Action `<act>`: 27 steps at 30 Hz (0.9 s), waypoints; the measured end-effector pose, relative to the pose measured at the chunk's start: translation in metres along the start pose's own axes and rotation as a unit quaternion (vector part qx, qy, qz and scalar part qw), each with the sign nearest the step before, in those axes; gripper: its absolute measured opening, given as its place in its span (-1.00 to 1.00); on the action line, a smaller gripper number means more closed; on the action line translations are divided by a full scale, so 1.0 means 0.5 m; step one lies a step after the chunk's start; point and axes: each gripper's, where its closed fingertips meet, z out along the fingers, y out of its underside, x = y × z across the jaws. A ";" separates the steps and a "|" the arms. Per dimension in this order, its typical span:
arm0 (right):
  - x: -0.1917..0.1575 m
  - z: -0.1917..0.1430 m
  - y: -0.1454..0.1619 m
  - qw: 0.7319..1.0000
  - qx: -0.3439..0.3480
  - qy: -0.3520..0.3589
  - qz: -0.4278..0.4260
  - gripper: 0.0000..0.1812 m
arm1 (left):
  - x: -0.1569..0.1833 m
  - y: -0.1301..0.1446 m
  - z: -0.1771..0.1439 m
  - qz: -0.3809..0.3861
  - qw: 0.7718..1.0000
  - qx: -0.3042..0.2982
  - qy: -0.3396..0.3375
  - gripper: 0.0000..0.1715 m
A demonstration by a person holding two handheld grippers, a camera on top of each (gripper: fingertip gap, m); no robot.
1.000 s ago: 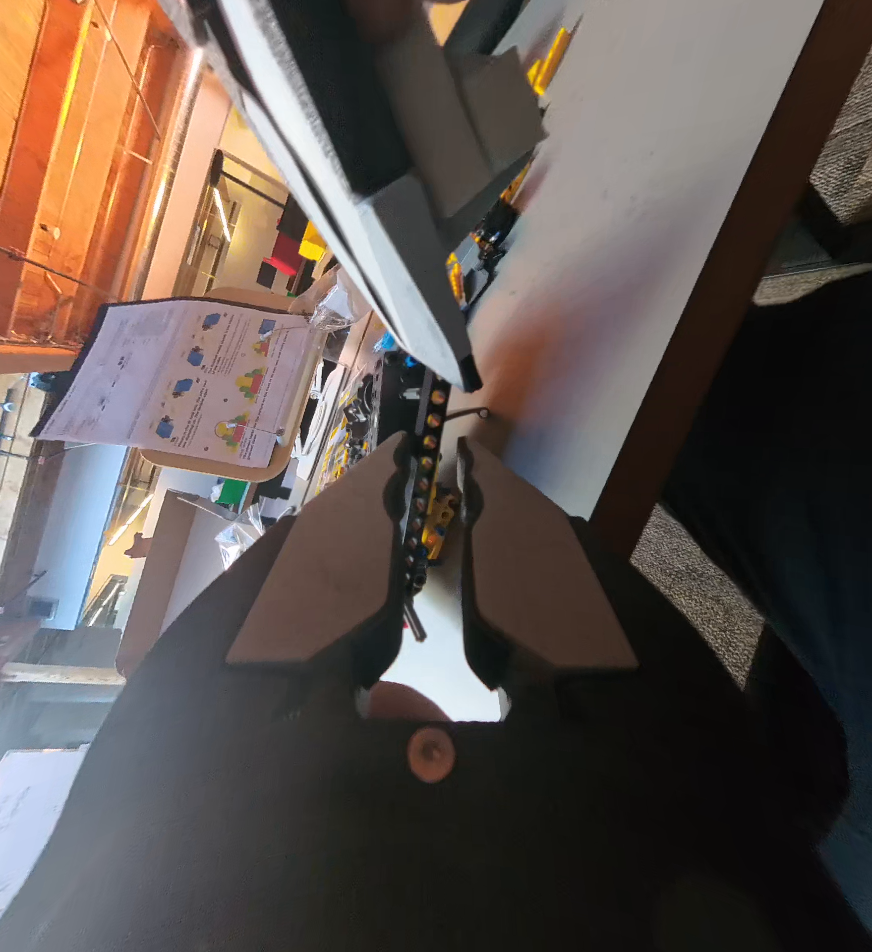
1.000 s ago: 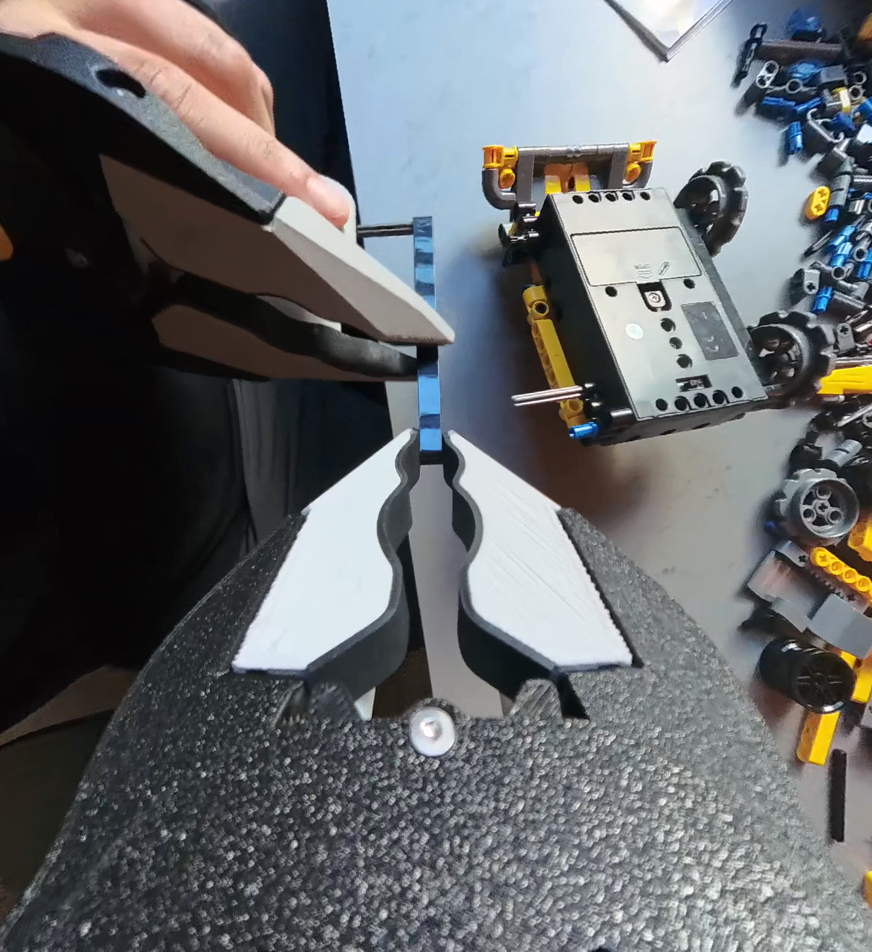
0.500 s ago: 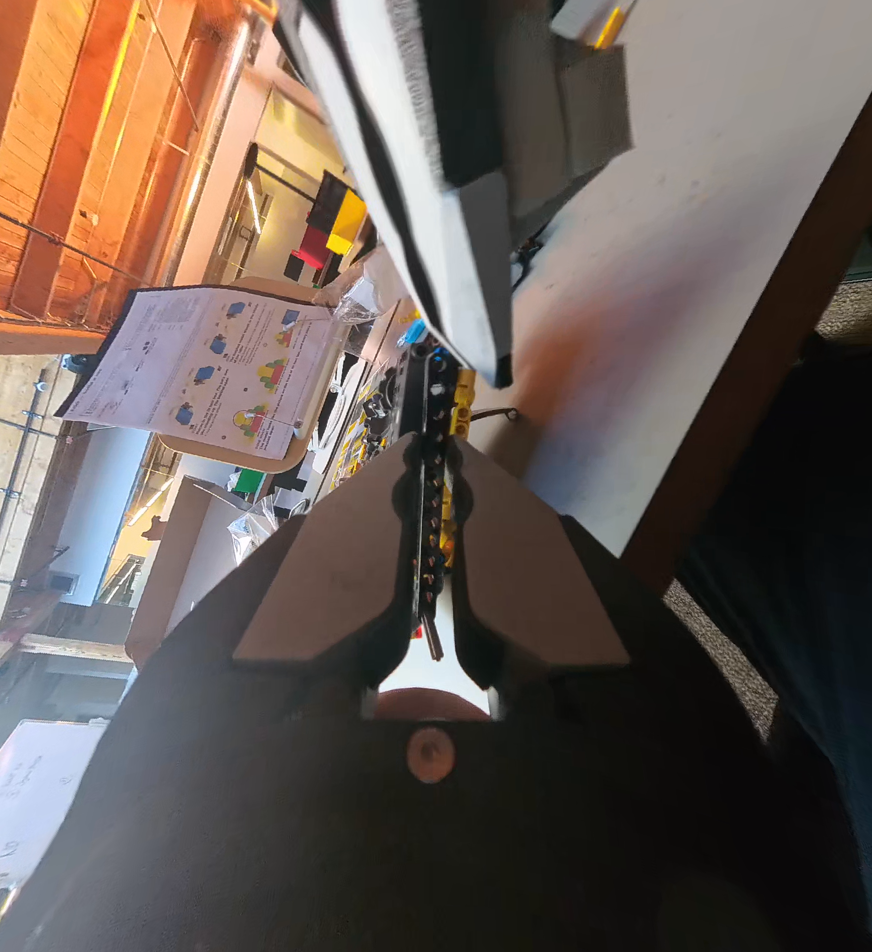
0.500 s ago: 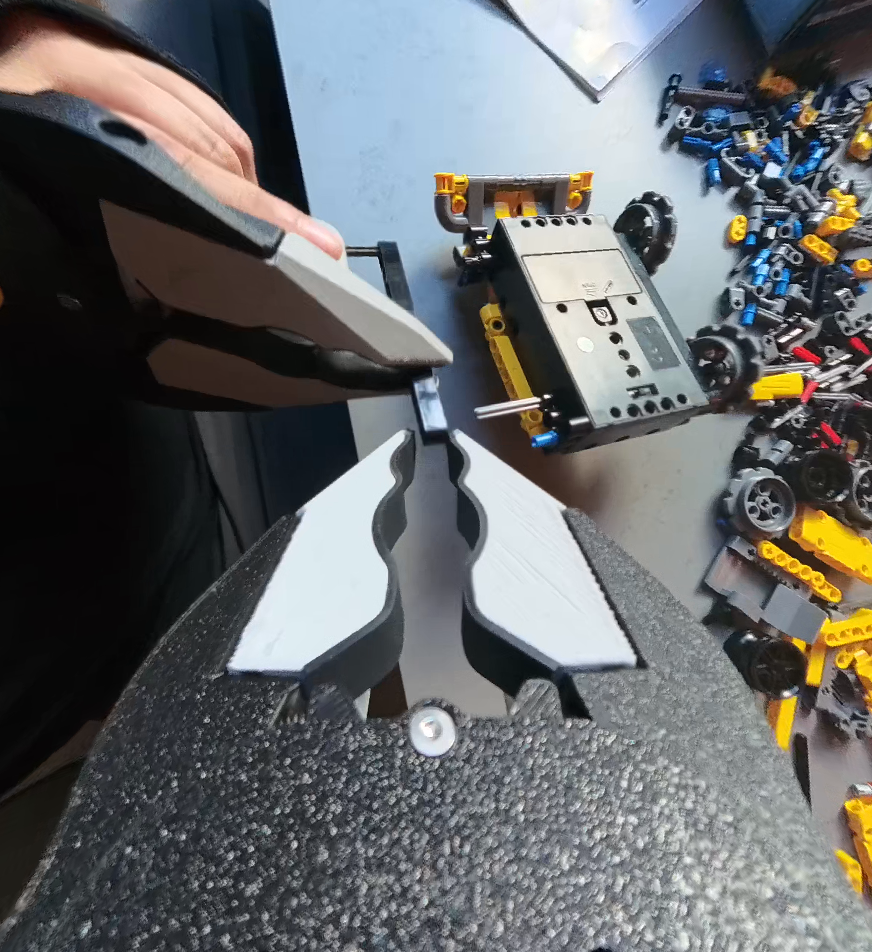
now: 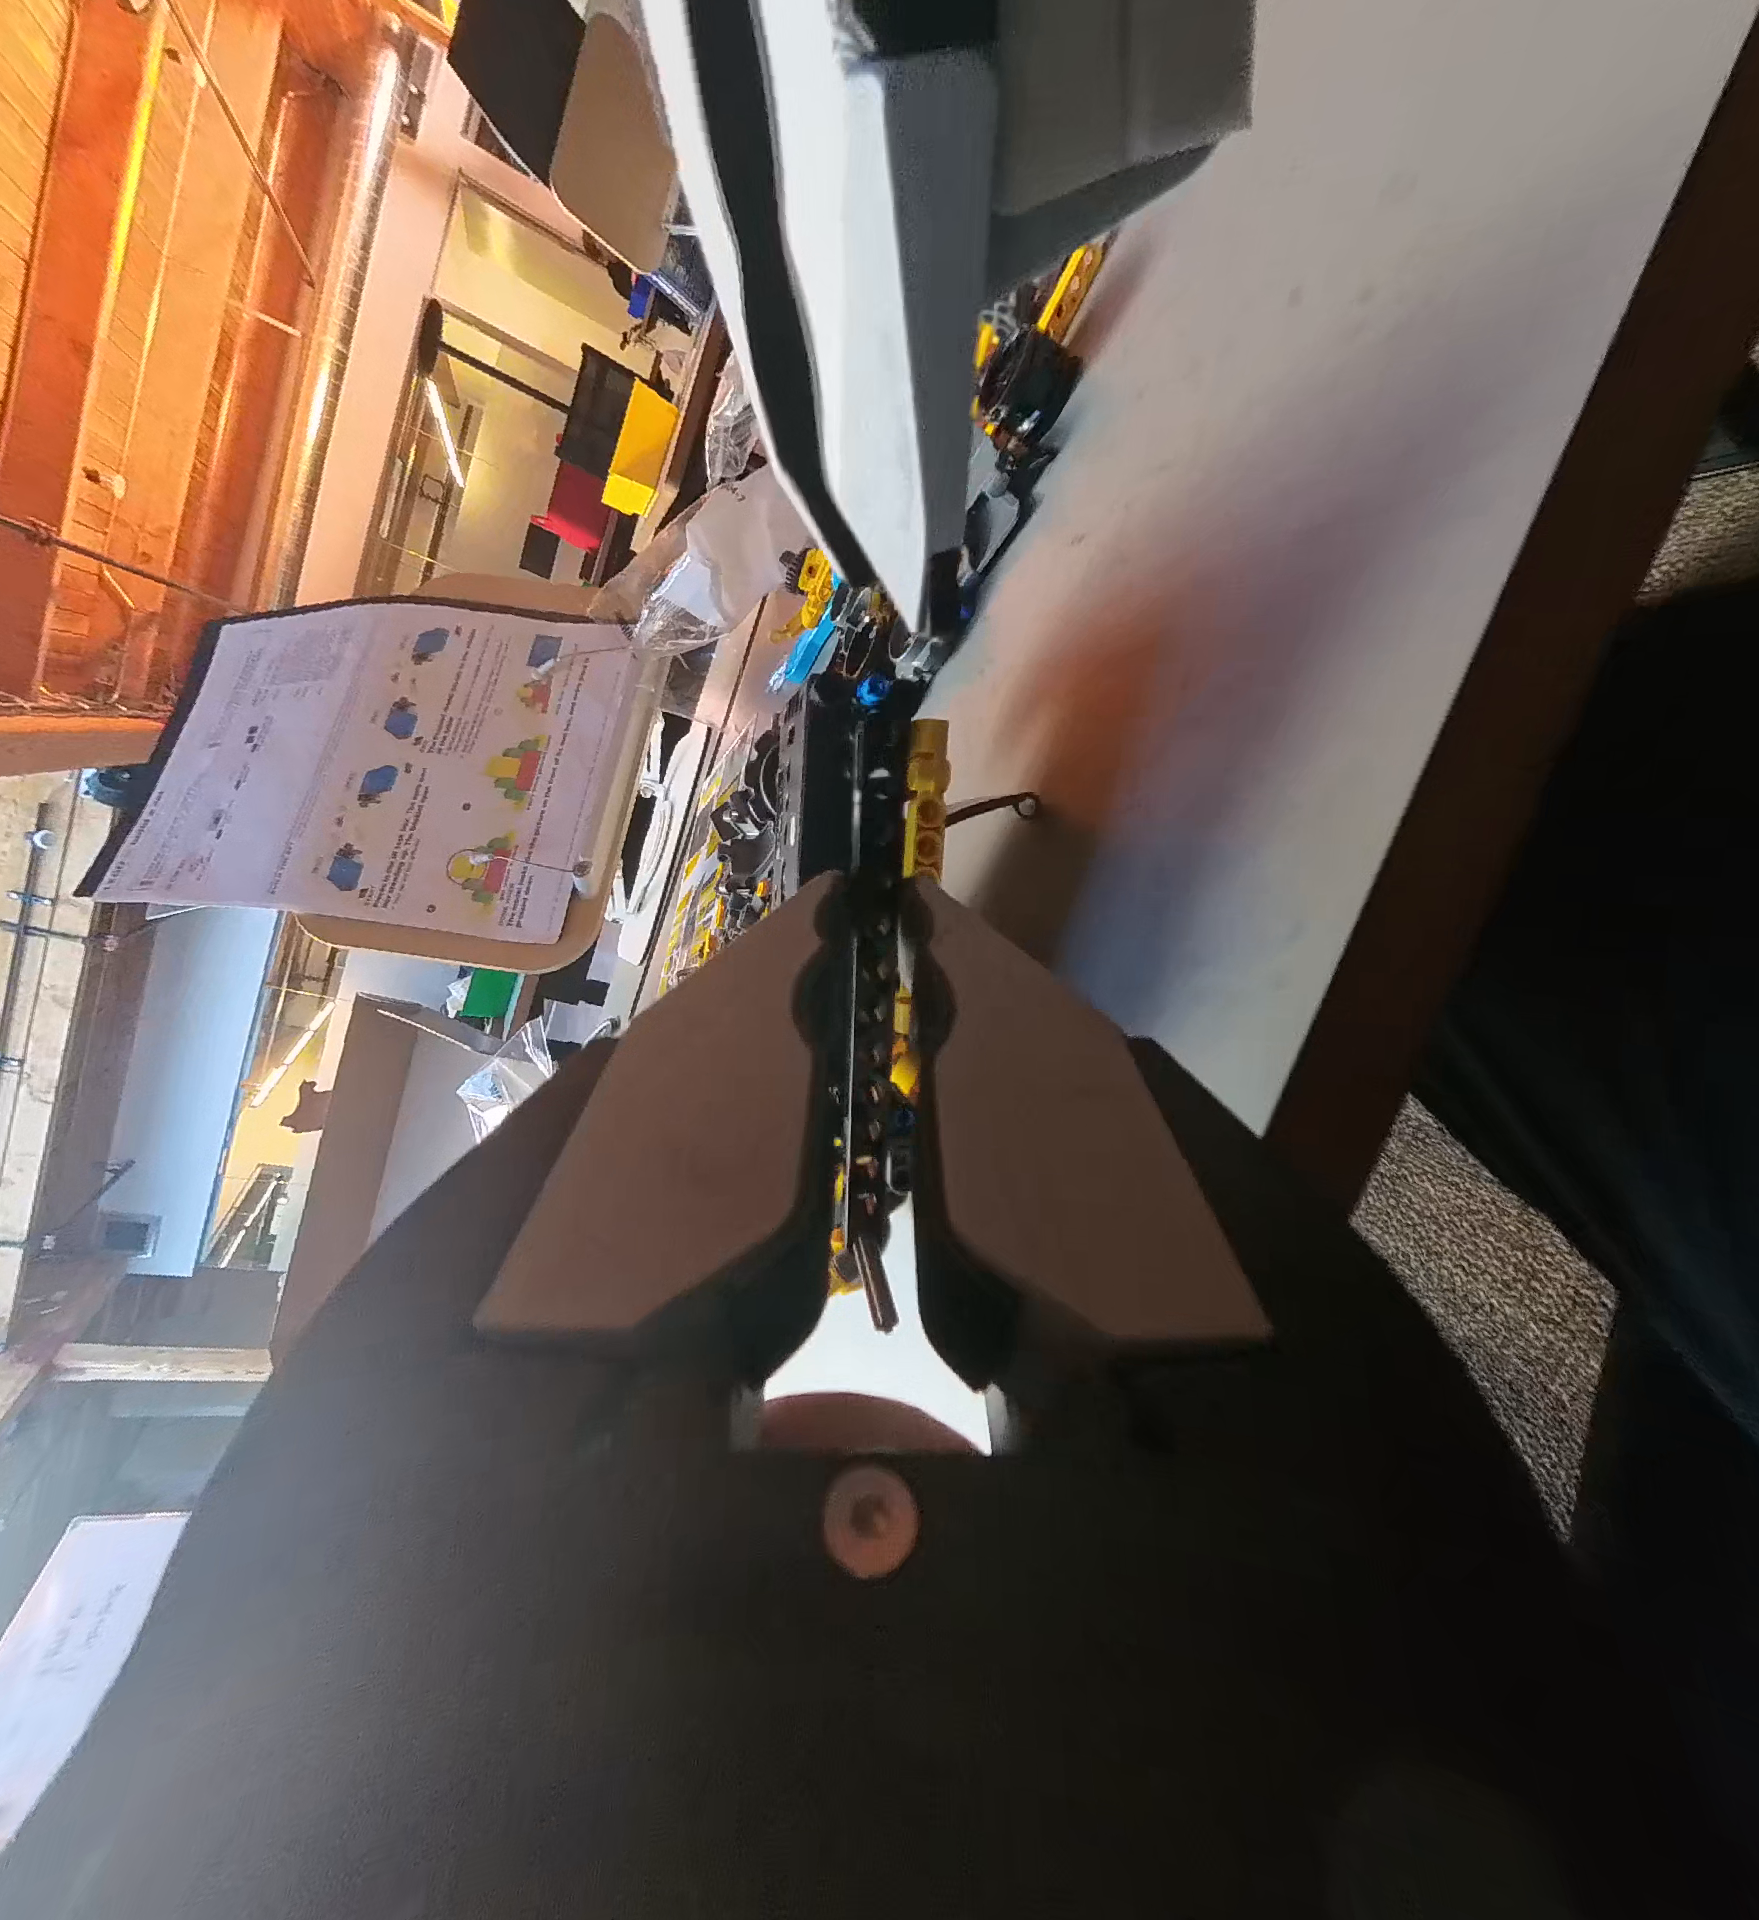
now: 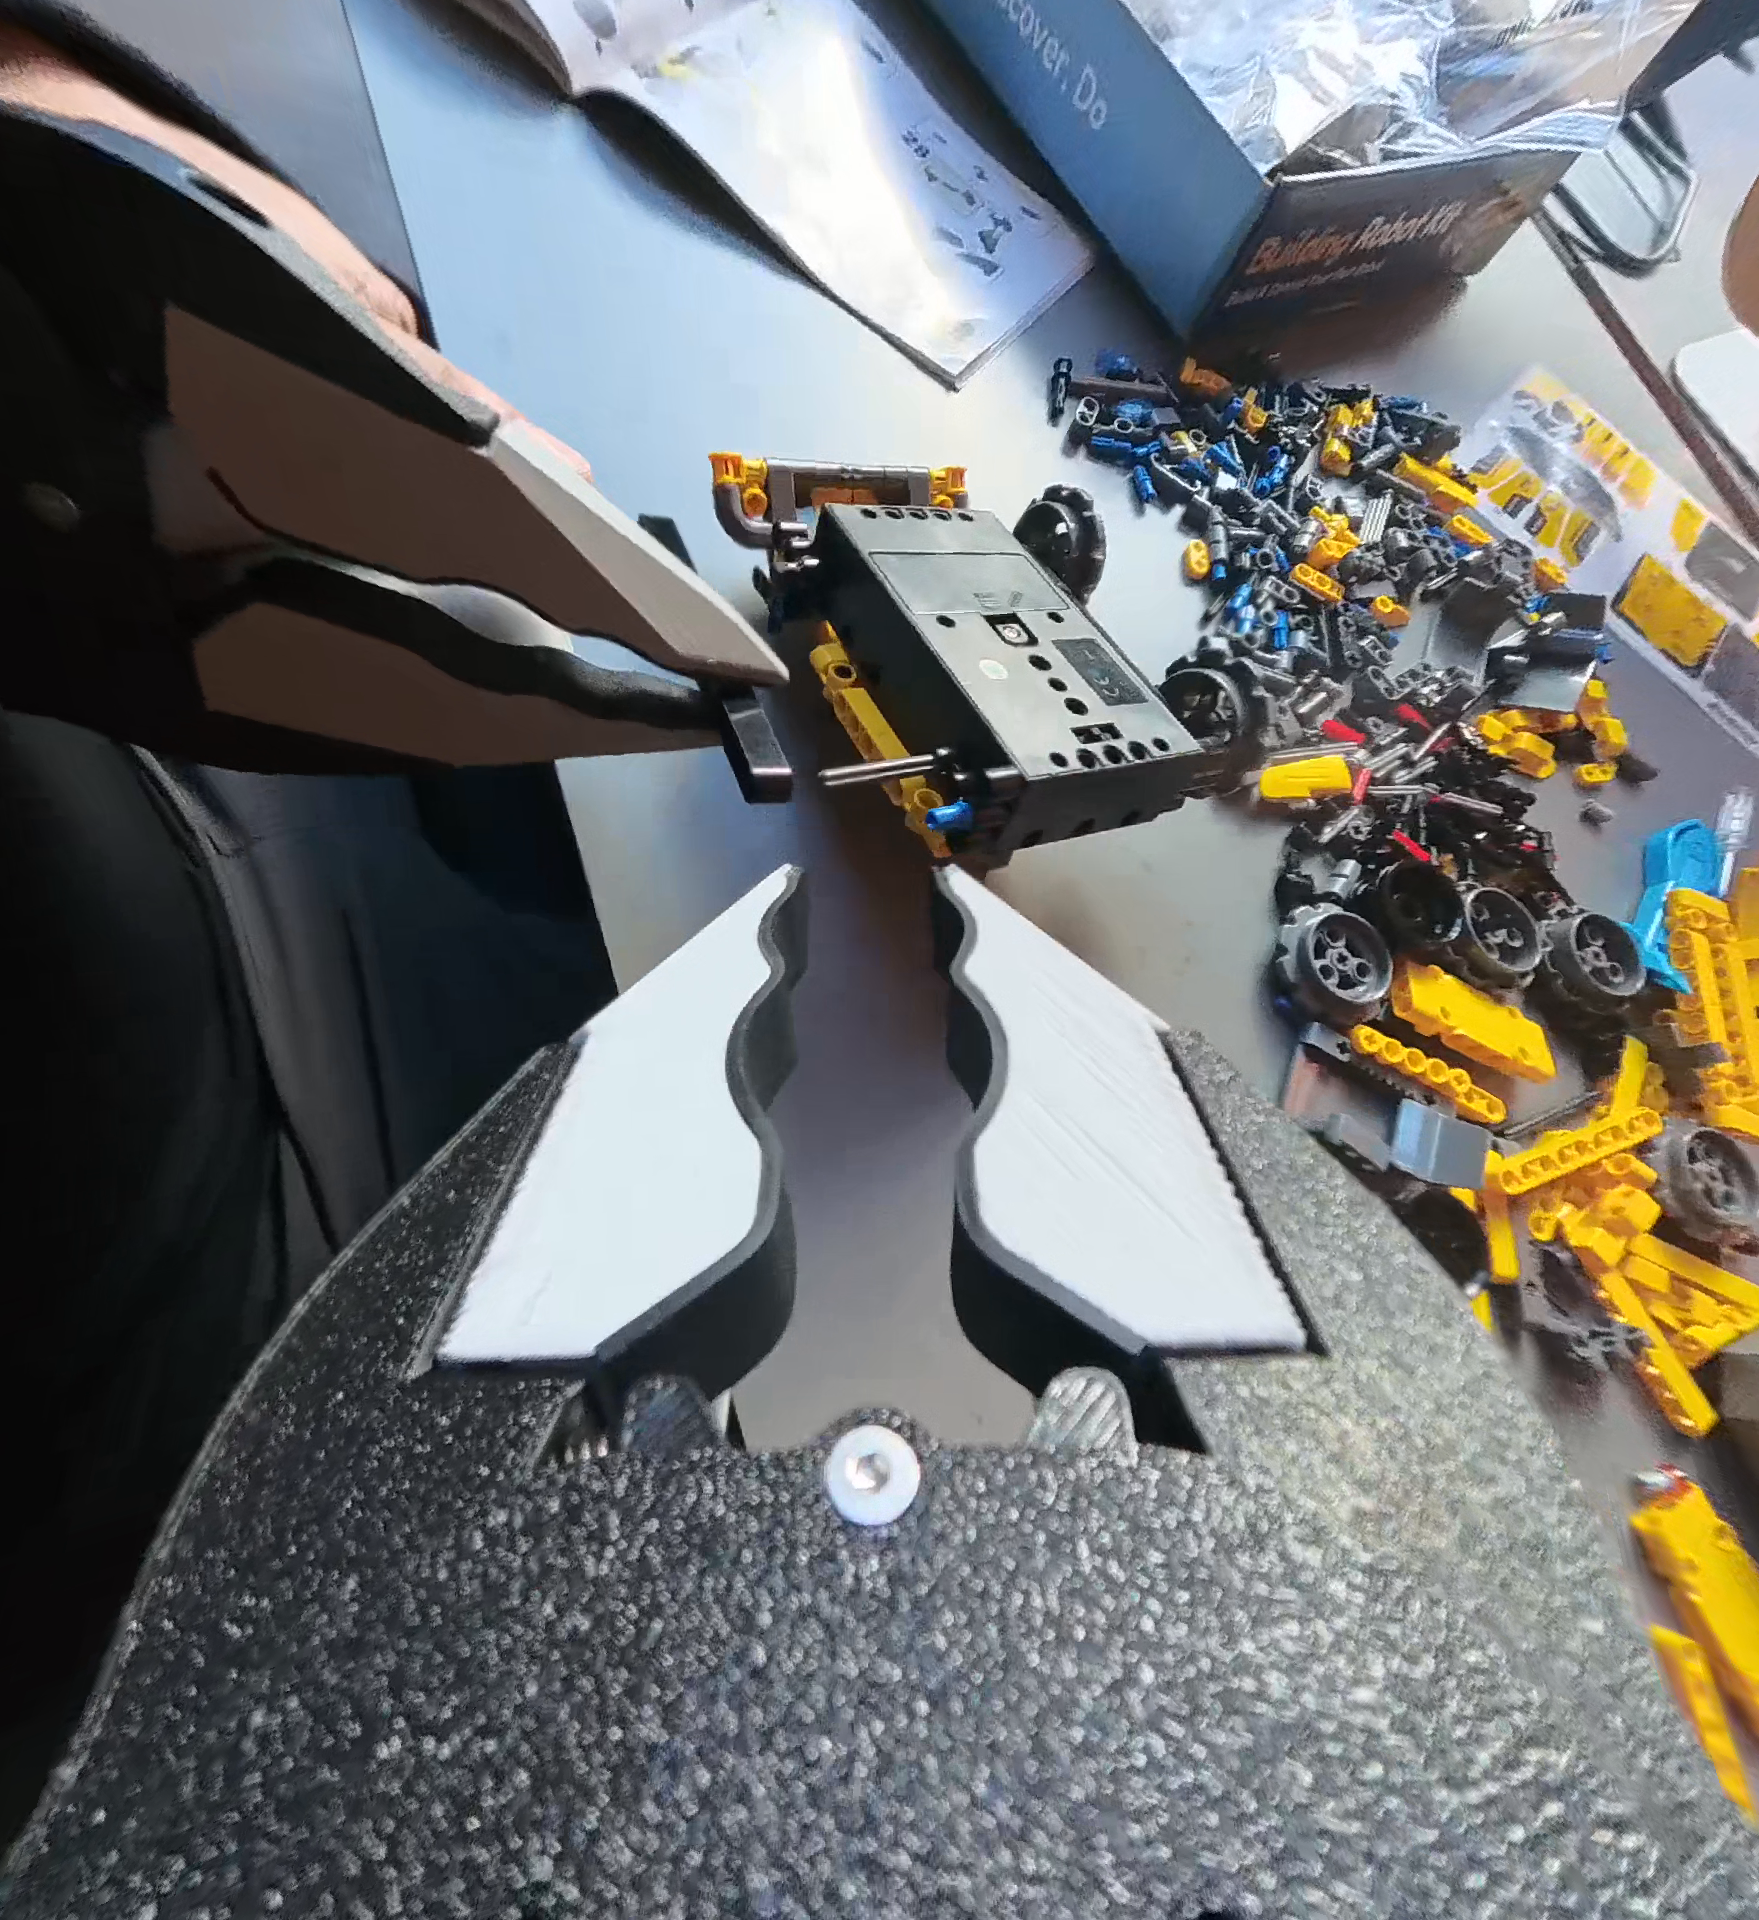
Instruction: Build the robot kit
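Inspector: State of your left gripper (image 6: pixel 750 717)?

Operator: Clamped on a black holed beam (image 6: pixel 756 743). The beam's free end sits just beside the metal axle (image 6: pixel 870 771) projecting from the black motor block (image 6: pixel 1000 665).

Inspector: And the right gripper (image 6: pixel 864 914)?

Operator: Jaws apart, holding nothing, hovering over the grey table (image 6: pixel 646 312) near that block.

Inspector: Surroundings?

Operator: Loose yellow and black parts (image 6: pixel 1540 1039) lie right of the block; an open booklet (image 6: pixel 833 187) and a blue box (image 6: pixel 1270 156) lie beyond it.
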 end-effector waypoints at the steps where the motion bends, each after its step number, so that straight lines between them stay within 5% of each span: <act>1: 0.000 0.002 -0.002 1.000 0.007 -0.009 0.011 -0.72 | 0.001 0.001 0.002 0.001 1.000 -0.002 0.002 -0.95; 14: 0.004 0.008 -0.014 0.988 0.078 -0.085 0.103 -0.48 | 0.002 -0.006 0.013 0.002 1.000 -0.004 0.010 -0.95; 27: -0.026 0.017 -0.017 0.997 0.051 -0.055 0.024 -0.73 | 0.005 -0.018 0.019 0.010 1.000 0.000 0.007 -0.95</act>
